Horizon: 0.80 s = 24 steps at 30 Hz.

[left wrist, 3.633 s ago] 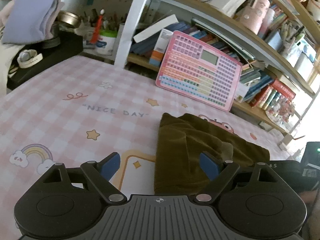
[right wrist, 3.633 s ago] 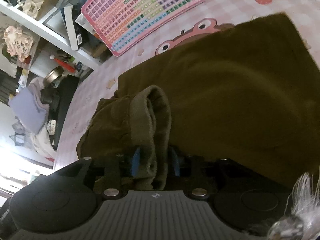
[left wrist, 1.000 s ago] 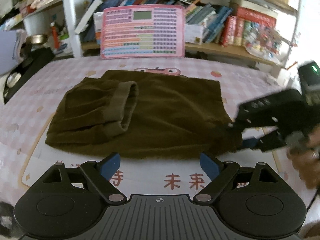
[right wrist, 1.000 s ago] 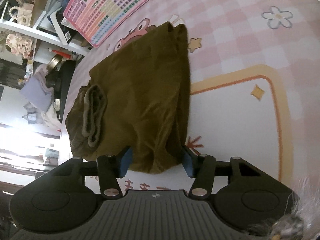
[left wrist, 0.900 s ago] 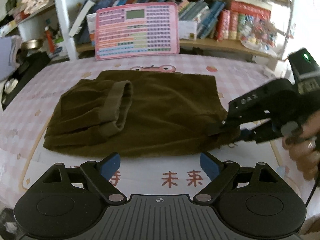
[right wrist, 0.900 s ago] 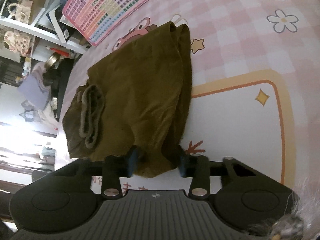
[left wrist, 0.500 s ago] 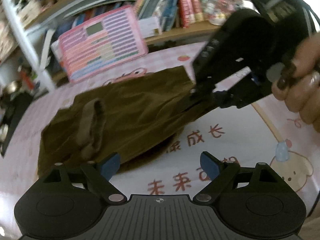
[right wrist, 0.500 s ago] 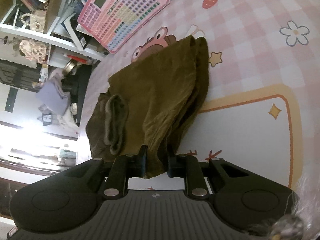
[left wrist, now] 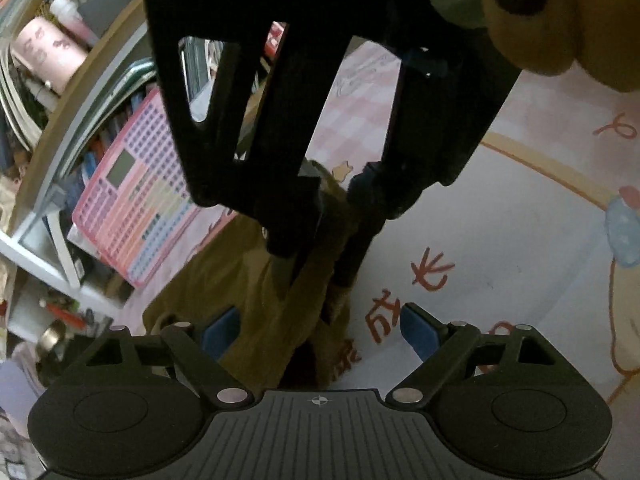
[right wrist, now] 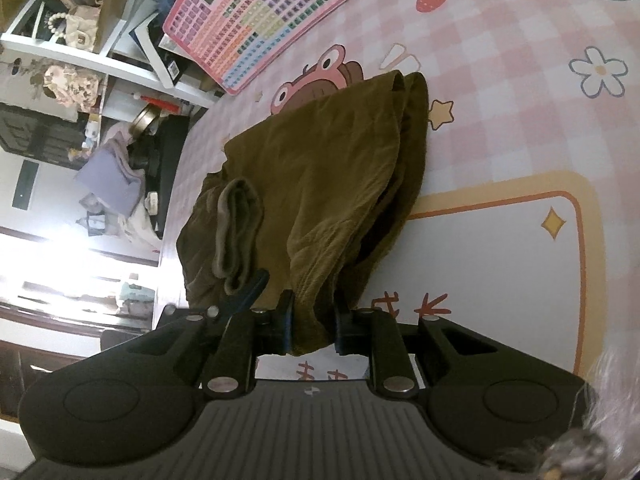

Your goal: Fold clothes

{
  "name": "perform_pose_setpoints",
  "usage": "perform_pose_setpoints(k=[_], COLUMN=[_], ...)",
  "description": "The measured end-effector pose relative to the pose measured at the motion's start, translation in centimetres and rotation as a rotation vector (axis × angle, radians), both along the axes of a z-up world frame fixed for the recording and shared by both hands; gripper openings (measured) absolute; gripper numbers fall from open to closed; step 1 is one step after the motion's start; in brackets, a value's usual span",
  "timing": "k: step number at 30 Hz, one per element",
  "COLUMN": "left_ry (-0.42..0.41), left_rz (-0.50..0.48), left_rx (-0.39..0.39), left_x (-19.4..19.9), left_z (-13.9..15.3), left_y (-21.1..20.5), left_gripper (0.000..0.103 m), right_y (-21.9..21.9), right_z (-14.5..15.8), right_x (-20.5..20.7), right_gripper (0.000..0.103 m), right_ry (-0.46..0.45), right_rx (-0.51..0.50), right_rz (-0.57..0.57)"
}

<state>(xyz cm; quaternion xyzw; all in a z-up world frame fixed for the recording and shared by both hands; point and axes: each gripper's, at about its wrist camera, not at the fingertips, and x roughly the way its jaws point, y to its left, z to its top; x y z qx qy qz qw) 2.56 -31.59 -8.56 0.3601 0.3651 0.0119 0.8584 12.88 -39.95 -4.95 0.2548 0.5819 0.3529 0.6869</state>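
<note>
An olive-brown garment [right wrist: 320,168] lies folded on the pink checked mat [right wrist: 500,92], with its ribbed band [right wrist: 236,232] curled at the left. My right gripper [right wrist: 312,330] is shut on the garment's near corner and holds it lifted off the mat. In the left wrist view the right gripper [left wrist: 320,248] fills the upper frame, and the garment [left wrist: 272,312] hangs down from its jaws. My left gripper [left wrist: 319,332] is open just below. The hanging cloth sits between its blue pads [left wrist: 222,334] without being clamped. One left fingertip [right wrist: 252,286] shows beside the ribbed band.
A pink toy keyboard [right wrist: 252,20] leans on a crowded bookshelf [right wrist: 80,40] at the mat's far edge. Lilac folded cloth [right wrist: 112,180] rests on a dark stand at the left. A person's hand [left wrist: 540,28] holds the right gripper. A white printed panel [right wrist: 480,272] lies right of the garment.
The right gripper has shut on the garment's near corner and raised it. The left gripper has swung in close beneath the right one, so the cloth now hangs between its open fingers.
</note>
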Motion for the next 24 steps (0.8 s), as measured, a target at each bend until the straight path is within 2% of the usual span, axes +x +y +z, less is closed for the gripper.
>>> perform_pose_setpoints(k=[1, 3, 4, 5, 6, 8, 9, 12, 15, 16, 18, 24], left_ry=[-0.007, -0.018, -0.017, -0.013, -0.01, -0.001, -0.001, -0.041, -0.086, -0.097, -0.112, -0.119], left_rz=[-0.004, -0.01, -0.013, -0.017, -0.022, -0.026, -0.022, 0.018, 0.073, 0.088, 0.117, 0.151], left_rx=[0.0, -0.006, -0.012, -0.016, -0.019, -0.038, -0.056, -0.135, -0.239, -0.27, -0.326, -0.401], left_x=[0.1, 0.4, 0.5, 0.5, 0.6, 0.5, 0.5, 0.2, -0.3, -0.6, -1.0, -1.4], left_z=[-0.1, -0.2, -0.3, -0.4, -0.5, -0.7, -0.7, 1.0, 3.5, 4.3, 5.4, 6.1], left_y=[0.0, 0.1, 0.1, 0.1, 0.1, 0.2, 0.2, 1.0, 2.1, 2.5, 3.1, 4.4], left_gripper=[0.088, 0.079, 0.074, 0.06, 0.05, 0.022, 0.017, 0.01, 0.01, 0.009, 0.009, 0.009], right_y=[-0.2, -0.9, -1.3, -1.7, -2.0, -2.6, -2.9, -3.7, -3.7, -3.7, -3.6, -3.3], right_z=[0.0, 0.2, 0.2, 0.2, 0.1, 0.0, -0.1, -0.4, -0.7, -0.8, -1.2, -2.5], right_x=[0.0, 0.1, 0.2, 0.3, 0.4, 0.7, 0.9, 1.2, 1.4, 1.5, 1.7, 2.3], right_gripper=[0.024, 0.032, 0.044, 0.051, 0.052, 0.063, 0.065, 0.07, 0.074, 0.079, 0.08, 0.081], right_ry=[-0.004, -0.017, -0.024, -0.024, -0.022, -0.018, -0.016, -0.005, 0.023, 0.033, 0.059, 0.141], right_rx=[-0.001, -0.008, -0.012, -0.015, -0.018, -0.024, -0.027, -0.036, -0.014, -0.002, 0.01, 0.043], right_rz=[-0.004, -0.03, -0.045, -0.06, -0.076, -0.107, -0.122, -0.159, -0.171, -0.175, -0.191, -0.245])
